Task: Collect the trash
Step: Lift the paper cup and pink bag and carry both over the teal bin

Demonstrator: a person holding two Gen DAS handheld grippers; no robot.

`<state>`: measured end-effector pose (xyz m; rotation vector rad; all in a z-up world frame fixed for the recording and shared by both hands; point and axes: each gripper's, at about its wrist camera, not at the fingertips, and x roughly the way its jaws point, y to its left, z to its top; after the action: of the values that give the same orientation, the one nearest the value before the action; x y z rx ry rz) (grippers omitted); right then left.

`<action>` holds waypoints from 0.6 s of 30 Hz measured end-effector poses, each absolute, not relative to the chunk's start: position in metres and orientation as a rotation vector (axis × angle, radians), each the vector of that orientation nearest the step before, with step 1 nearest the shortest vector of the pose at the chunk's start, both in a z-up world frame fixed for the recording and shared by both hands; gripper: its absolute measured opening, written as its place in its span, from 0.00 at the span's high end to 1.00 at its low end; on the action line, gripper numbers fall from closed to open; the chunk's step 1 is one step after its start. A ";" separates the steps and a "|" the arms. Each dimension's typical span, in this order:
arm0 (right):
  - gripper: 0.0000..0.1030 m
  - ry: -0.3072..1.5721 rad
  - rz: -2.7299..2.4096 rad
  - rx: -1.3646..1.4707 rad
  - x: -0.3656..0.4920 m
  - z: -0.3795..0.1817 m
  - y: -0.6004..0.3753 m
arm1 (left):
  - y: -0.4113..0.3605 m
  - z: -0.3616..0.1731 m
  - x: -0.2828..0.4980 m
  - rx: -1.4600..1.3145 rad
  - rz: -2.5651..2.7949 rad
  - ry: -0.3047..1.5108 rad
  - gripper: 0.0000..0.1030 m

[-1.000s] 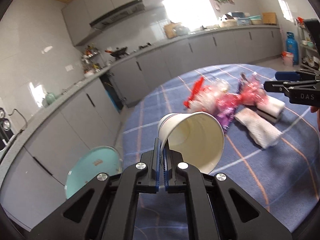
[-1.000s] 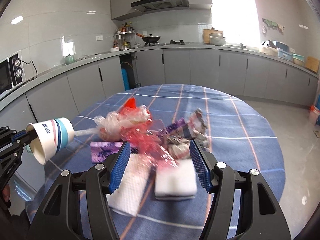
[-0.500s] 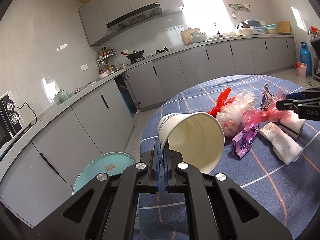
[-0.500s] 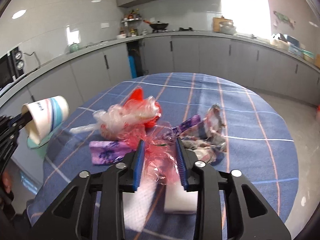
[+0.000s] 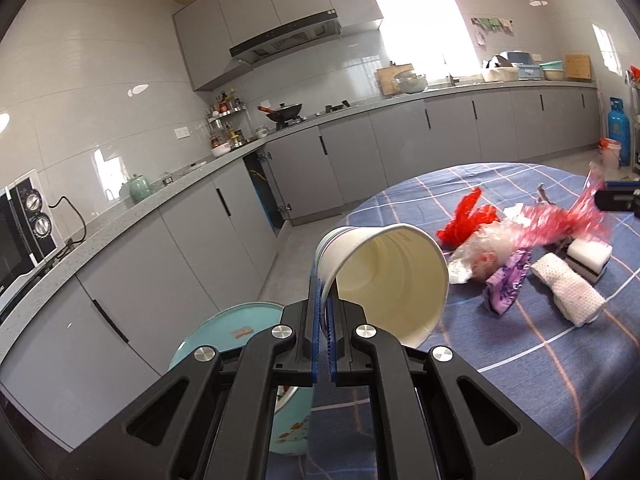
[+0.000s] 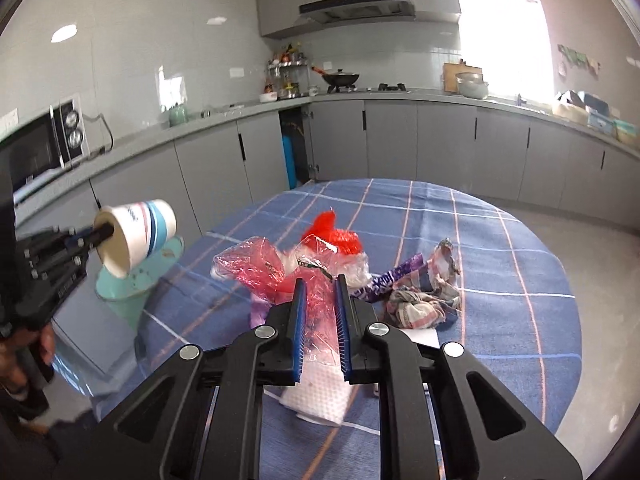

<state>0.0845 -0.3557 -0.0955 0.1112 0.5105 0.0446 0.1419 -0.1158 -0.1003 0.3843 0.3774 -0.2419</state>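
Left wrist view

- The left gripper [image 5: 325,312] is seen with its jaws pressed together on the rim wall of a paper cup [image 5: 384,276]; one finger sits inside the rim, the other outside.
- The cup is held tipped on its side, its open mouth turned towards the camera, above the near edge of the table [image 5: 540,360], which is covered with a blue checked cloth.
- A pale green bin [image 5: 224,332] is seen below and to the left of the cup, beside the table edge.
- A heap of trash is noted on the cloth, right of the cup: a red plastic bag [image 5: 466,222], a clear plastic bag [image 5: 480,254], a purple wrapper [image 5: 506,284], a white paper towel [image 5: 568,294] and a white sponge block [image 5: 588,256].
- A pink cellophane wrapper [image 5: 560,220] is seen lifted and blurred, stretched towards the right gripper [image 5: 616,200] at the frame's right edge; the jaws cannot be judged from this view.

Right wrist view

- The right gripper [image 6: 321,320] is seen with its jaws closing, and the pink cellophane wrapper [image 6: 320,312] is pinched between the blue pads.
- The wrapper is raised off the cloth, above the paper towel [image 6: 320,392].
- The red bag [image 6: 340,236], purple wrapper [image 6: 388,280] and a crumpled checked cloth rag [image 6: 420,304] are found lying on the table [image 6: 500,260].
- The left gripper [image 6: 90,236] is observed at the left, carrying the striped cup [image 6: 136,232] over the green bin [image 6: 132,284].
- A person's hand [image 6: 24,356] is visible at the handle.
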 end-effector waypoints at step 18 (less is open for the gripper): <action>0.86 0.464 0.113 0.133 0.166 -0.087 -0.292 | -0.071 -0.095 0.156 0.336 -0.146 0.372 0.96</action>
<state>0.1660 -0.2919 -0.0875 0.1328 0.4635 0.1127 0.1563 -0.0712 -0.0953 0.3365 0.3717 -0.1464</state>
